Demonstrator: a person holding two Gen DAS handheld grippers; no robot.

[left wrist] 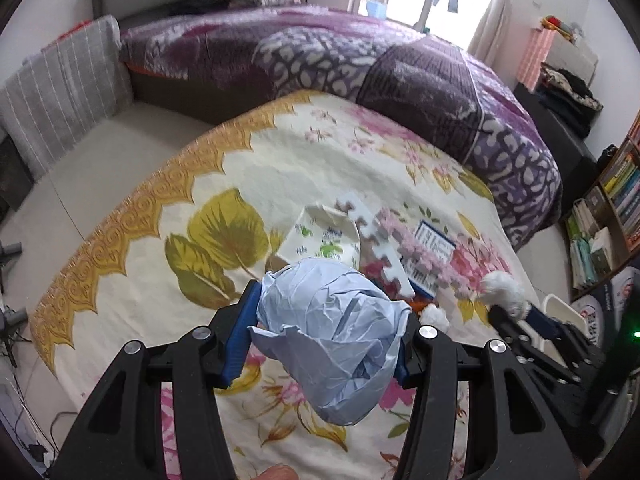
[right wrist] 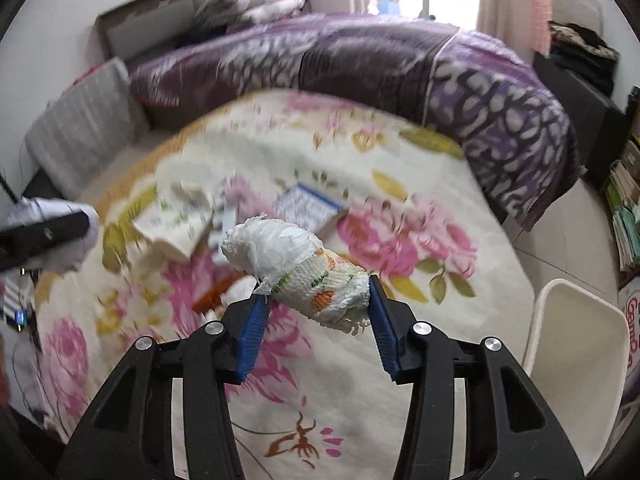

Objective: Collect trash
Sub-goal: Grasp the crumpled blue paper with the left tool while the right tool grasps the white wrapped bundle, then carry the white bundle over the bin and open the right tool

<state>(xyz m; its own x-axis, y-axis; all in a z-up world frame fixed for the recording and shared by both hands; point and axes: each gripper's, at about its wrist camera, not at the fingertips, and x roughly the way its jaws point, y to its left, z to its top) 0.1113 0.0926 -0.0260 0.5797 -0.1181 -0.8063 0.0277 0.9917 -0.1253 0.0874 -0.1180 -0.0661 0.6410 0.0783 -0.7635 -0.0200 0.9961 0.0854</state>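
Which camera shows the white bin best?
The right wrist view: the white bin shows its open top beside the bed. In the left wrist view, only the bin's rim peeks out behind the right hand-held gripper.

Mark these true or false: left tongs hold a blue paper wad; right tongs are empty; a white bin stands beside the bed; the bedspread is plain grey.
1. Left tongs hold a blue paper wad: true.
2. Right tongs are empty: false, they grip a white tissue roll.
3. A white bin stands beside the bed: true.
4. The bedspread is plain grey: false, it is cream with pink flowers.
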